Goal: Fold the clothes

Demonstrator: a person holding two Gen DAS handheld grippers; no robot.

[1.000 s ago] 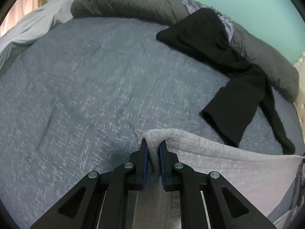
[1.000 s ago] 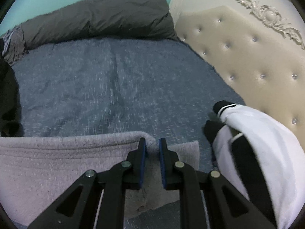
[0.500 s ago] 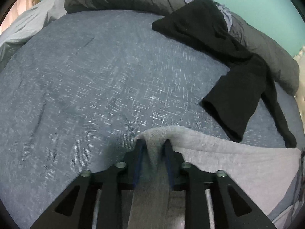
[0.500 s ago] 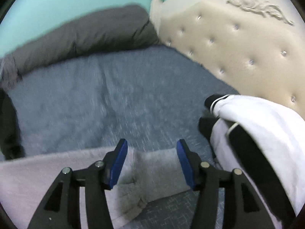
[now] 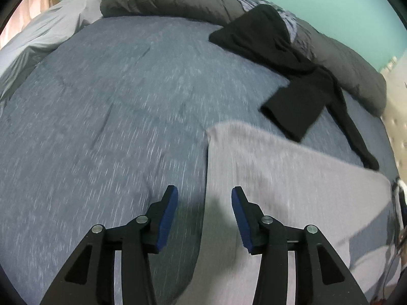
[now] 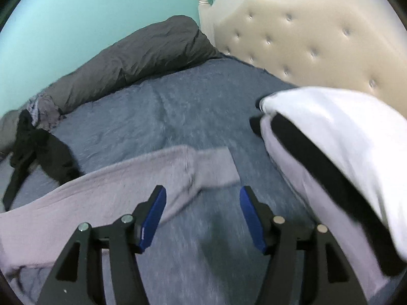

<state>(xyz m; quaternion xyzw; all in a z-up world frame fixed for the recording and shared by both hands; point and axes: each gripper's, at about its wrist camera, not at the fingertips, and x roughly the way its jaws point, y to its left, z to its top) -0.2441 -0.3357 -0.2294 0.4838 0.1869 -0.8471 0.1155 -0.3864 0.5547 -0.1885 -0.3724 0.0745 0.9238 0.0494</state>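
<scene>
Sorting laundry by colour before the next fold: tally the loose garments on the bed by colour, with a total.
Grey: 1, the grey garment spread flat on the blue bedspread
Black: 1, the black garment lying crumpled
White with black stripe: 1, the white garment by the headboard
Total: 3

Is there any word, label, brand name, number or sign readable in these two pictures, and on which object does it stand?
None: no readable text in either view.
The grey garment, black garment, white garment with a black stripe, bed cover and headboard show no print.
</scene>
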